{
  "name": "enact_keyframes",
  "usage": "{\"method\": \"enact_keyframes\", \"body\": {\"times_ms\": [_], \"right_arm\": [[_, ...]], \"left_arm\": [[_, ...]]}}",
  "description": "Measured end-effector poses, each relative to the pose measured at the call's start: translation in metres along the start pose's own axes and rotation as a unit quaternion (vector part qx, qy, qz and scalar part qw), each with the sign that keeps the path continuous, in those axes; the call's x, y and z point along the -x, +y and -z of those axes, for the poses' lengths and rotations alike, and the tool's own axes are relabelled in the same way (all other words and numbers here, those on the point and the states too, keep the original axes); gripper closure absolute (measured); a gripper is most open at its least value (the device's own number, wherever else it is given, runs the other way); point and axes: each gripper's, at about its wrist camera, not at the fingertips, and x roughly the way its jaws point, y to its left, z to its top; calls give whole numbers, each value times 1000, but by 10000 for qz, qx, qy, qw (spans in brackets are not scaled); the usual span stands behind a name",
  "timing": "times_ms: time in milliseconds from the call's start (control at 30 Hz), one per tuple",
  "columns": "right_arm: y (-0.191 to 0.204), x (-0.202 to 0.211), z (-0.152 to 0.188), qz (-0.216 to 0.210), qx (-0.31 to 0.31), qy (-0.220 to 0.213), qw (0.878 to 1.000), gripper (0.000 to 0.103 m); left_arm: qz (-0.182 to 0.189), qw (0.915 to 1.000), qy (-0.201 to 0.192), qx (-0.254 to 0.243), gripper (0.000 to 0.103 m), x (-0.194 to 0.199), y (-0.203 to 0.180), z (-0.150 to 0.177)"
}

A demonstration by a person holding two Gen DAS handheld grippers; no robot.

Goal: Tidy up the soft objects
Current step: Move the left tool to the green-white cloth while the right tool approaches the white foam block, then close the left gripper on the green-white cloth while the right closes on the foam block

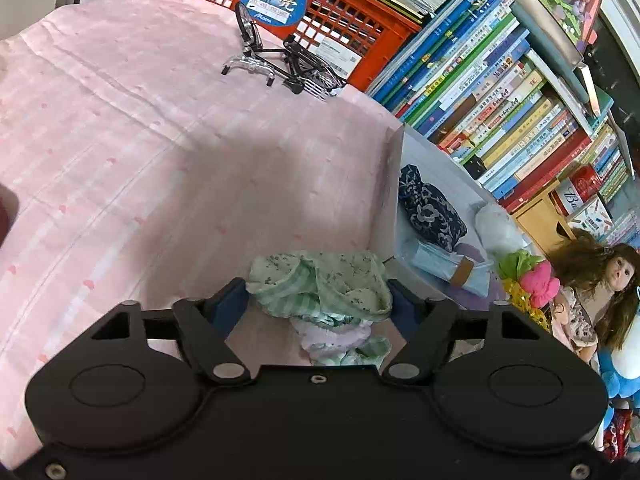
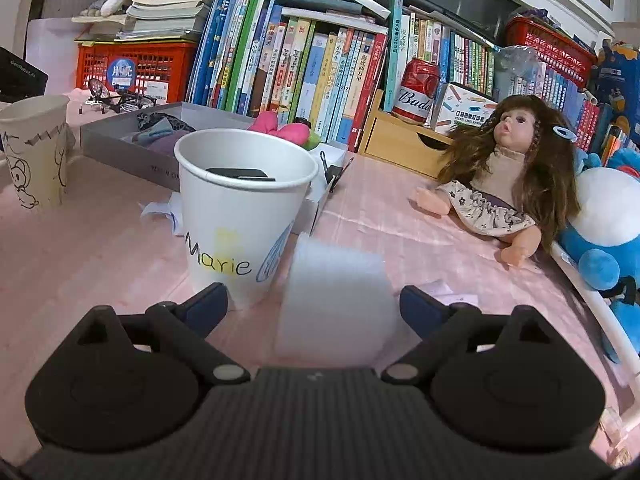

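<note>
In the left wrist view a crumpled green patterned cloth (image 1: 320, 290) lies on the pink tablecloth (image 1: 160, 160). My left gripper (image 1: 318, 306) straddles it, and both blue pads (image 1: 230, 306) touch its sides. A pale pink and green cloth (image 1: 340, 340) lies under it, nearer the camera. In the right wrist view a white foam block (image 2: 336, 300) stands between the fingers of my right gripper (image 2: 314, 304). That gripper is open: the left pad (image 2: 208, 304) is well clear of the block and the right pad is close beside it.
A grey box (image 1: 412, 152) at the table's right holds a dark floral pouch (image 1: 430, 208) and other soft items. A "Marie" paper cup (image 2: 244, 208) stands just left of the foam, with a second cup (image 2: 36, 148) far left. Doll (image 2: 508, 172), blue plush (image 2: 608, 240), books, red crate (image 1: 340, 20) and model bicycle (image 1: 280, 62) line the edges.
</note>
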Motion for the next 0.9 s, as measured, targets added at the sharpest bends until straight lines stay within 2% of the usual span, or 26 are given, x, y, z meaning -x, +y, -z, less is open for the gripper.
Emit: {"method": "enact_keyframes", "body": {"times_ms": [100,433,500,567,900], "right_arm": [[1,-2,1,-23,50,16,10000,6],[-6,1,-2,-168,-61,109,9998,18],[-6,3,-3,-132,-21,124,9998,32],[-7,4,-5,-75,-26,151,9999,44],[-14,17,-10,-10,-88,13,10000,44]], "left_arm": [[103,9999,63,52,50,-2,0,-1],[166,9998,73,-108,67,2,-6,-4],[184,9997,56,-164,73,5,-7,-5],[192,9996,53,-205,75,6,-9,-5],[216,9987,21,-452,81,14,-16,-7]]}}
